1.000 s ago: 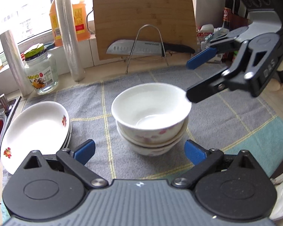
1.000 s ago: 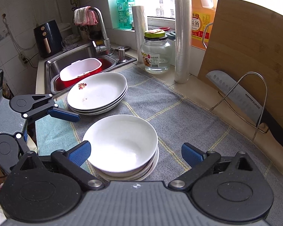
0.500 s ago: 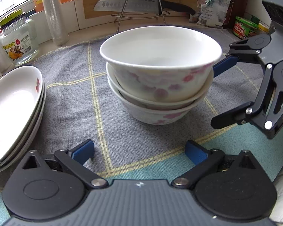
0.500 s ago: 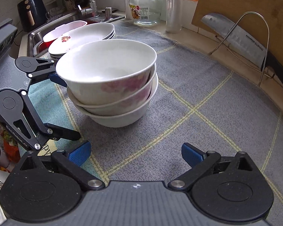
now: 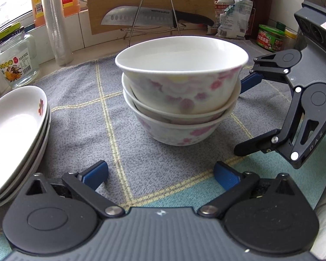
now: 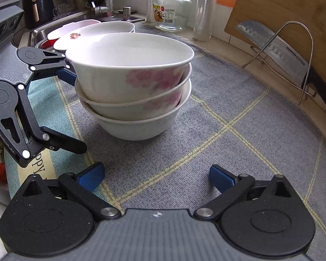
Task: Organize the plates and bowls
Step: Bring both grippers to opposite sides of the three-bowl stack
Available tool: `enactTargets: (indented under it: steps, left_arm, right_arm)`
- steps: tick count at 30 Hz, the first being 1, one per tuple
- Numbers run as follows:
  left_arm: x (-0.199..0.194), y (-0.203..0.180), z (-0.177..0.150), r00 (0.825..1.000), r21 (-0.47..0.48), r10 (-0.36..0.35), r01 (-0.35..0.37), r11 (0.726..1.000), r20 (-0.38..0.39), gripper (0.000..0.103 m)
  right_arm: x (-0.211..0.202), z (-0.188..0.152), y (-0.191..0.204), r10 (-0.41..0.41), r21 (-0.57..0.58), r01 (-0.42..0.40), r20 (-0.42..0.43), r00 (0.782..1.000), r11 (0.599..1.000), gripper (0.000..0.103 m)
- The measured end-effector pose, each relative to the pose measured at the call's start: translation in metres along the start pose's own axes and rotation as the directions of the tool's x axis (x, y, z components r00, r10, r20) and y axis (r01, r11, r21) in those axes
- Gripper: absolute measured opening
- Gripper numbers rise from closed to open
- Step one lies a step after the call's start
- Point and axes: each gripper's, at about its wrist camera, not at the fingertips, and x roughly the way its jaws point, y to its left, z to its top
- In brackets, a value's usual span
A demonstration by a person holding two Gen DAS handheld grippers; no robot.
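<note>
Three flowered bowls point(image 5: 180, 91) sit nested in one stack on the grey mat point(image 5: 80, 117) covering the counter, with a stack of plates point(image 5: 15, 134) well apart toward the sink. Left gripper point(image 5: 160, 174) and right gripper point(image 6: 156, 174) flank the bowls low, both spread wide and holding nothing. Likely a two-sided lift: better to seat the pads under the lowest rim on opposite sides and close evenly, or the stack may tip.

Daylit window point(image 5: 6, 2) above a tiled ledge; steel sink point(image 6: 39, 34) beside the counter.
</note>
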Motion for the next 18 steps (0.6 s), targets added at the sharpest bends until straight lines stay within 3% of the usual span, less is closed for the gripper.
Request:
enactTargets:
  steps: [10,18]
  left_arm:
    - [0.009,0.004,0.016,0.996,0.062,-0.043,0.048,0.997,-0.082,0.103]
    - [0.020,0.010,0.030,0.983,0.182,-0.130,0.152,0.972,-0.129,0.103]
  right_arm:
    - [-0.001,-0.009,-0.005,0.040,-0.045,-0.037,0.073,0.997,0.998,0.103]
    - [0.001,-0.005,-0.007,0.080,-0.090,-0.073,0.079,0.994,0.993,0.103]
